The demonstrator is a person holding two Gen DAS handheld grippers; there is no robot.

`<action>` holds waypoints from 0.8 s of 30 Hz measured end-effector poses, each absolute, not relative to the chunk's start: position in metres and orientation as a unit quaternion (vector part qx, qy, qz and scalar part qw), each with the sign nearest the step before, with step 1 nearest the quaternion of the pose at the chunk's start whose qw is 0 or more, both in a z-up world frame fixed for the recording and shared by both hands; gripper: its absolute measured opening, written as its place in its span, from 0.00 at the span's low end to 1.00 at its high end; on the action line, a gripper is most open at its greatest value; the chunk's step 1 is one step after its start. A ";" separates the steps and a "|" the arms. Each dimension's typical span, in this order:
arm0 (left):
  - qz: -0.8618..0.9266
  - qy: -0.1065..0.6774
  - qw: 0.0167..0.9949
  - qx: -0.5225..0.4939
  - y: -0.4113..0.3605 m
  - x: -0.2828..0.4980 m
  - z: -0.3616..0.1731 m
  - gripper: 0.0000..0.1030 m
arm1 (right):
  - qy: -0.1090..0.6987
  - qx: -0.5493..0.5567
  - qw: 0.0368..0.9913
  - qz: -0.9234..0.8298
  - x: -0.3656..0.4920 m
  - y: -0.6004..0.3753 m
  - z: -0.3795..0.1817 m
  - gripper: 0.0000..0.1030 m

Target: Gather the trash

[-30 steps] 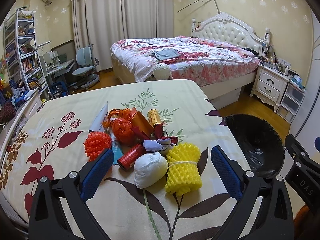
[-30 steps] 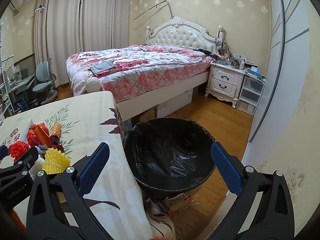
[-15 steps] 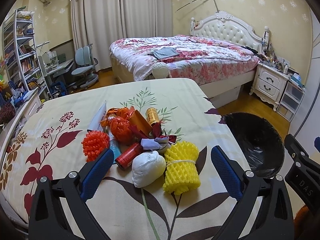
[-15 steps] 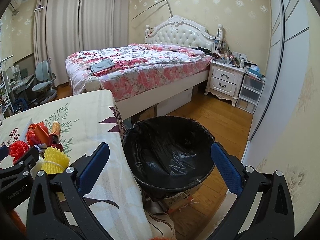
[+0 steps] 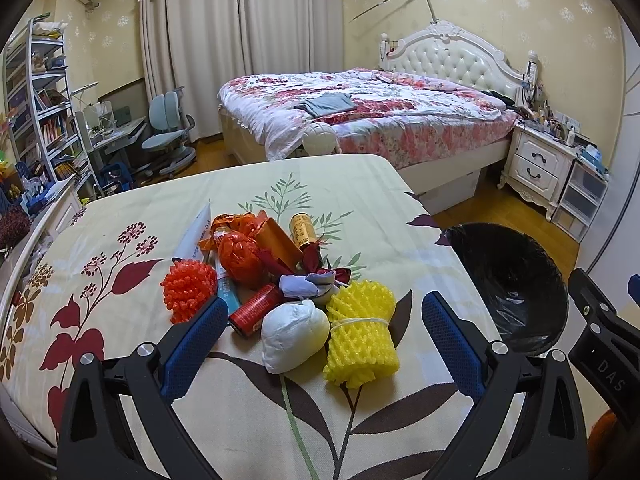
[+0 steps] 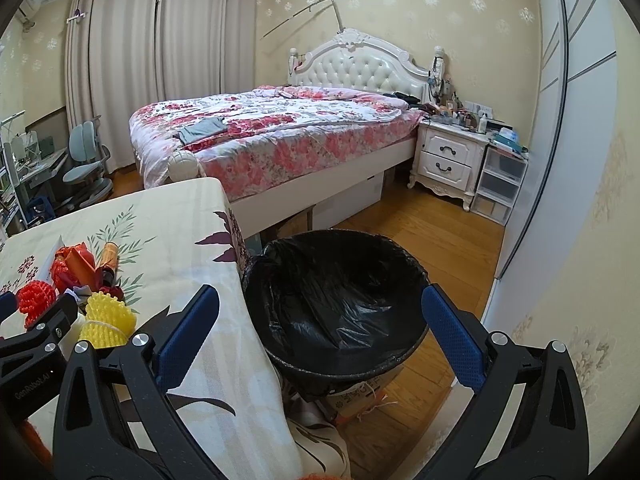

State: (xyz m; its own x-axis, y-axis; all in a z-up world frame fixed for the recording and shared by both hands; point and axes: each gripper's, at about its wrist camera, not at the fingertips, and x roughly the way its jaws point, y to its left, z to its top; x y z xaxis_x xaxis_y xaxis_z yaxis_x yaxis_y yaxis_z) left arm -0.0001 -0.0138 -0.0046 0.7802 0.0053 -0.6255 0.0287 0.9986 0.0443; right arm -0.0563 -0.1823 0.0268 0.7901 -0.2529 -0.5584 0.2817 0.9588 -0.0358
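Observation:
A heap of trash lies on the floral tablecloth [image 5: 120, 240]: a yellow foam net [image 5: 362, 338], a white crumpled wad [image 5: 294, 336], a red can [image 5: 256, 308], an orange-red foam net [image 5: 186, 290], orange wrappers [image 5: 240, 256], a gold can [image 5: 302, 230] and a white tube [image 5: 196, 234]. My left gripper [image 5: 324, 344] stands open just short of the wad and yellow net, holding nothing. My right gripper [image 6: 320, 340] is open above the black-lined bin [image 6: 336, 304], which looks empty. The yellow net [image 6: 106, 318] shows at that view's left.
The bin [image 5: 512, 284] stands on the wooden floor just off the table's right edge. Beyond are a bed [image 5: 360, 120], a white nightstand [image 6: 452, 160] with plastic drawers, a wardrobe door [image 6: 560, 160], and at the left a desk chair [image 5: 168, 136] and bookshelf [image 5: 40, 100].
Both views have shifted slightly; the trash pile sits a little further from the left gripper's fingers. Both grippers remain open and empty.

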 end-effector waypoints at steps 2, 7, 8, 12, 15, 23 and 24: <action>-0.006 0.331 0.943 0.026 -0.014 0.000 -0.005 0.94 | 0.292 0.024 0.946 -0.141 -0.055 -0.182 0.028 0.96; -0.006 0.332 0.943 0.026 -0.014 0.000 -0.004 0.95 | 0.292 0.024 0.946 -0.141 -0.056 -0.183 0.027 0.96; -0.007 0.332 0.943 0.027 -0.015 0.000 -0.006 0.95 | 0.292 0.024 0.946 -0.141 -0.055 -0.183 0.028 0.96; -0.008 0.333 0.942 0.027 -0.017 -0.001 -0.007 0.94 | 0.292 0.024 0.946 -0.141 -0.055 -0.183 0.027 0.96; -0.008 0.333 0.942 0.027 -0.017 -0.001 -0.007 0.94 | 0.292 0.025 0.946 -0.141 -0.056 -0.183 0.026 0.96; -0.008 0.333 0.943 0.028 -0.019 -0.002 -0.009 0.94 | 0.292 0.024 0.946 -0.141 -0.055 -0.183 0.028 0.96; -0.008 0.333 0.943 0.028 -0.019 -0.002 -0.009 0.94 | 0.292 0.025 0.946 -0.141 -0.056 -0.183 0.027 0.96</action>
State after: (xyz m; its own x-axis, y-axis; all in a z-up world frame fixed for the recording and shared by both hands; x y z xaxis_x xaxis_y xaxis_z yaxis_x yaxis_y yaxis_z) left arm -0.0021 -0.0195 -0.0089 0.7784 0.0029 -0.6278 0.0349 0.9982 0.0479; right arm -0.0557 -0.1830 0.0267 0.7894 -0.2524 -0.5596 0.2812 0.9590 -0.0360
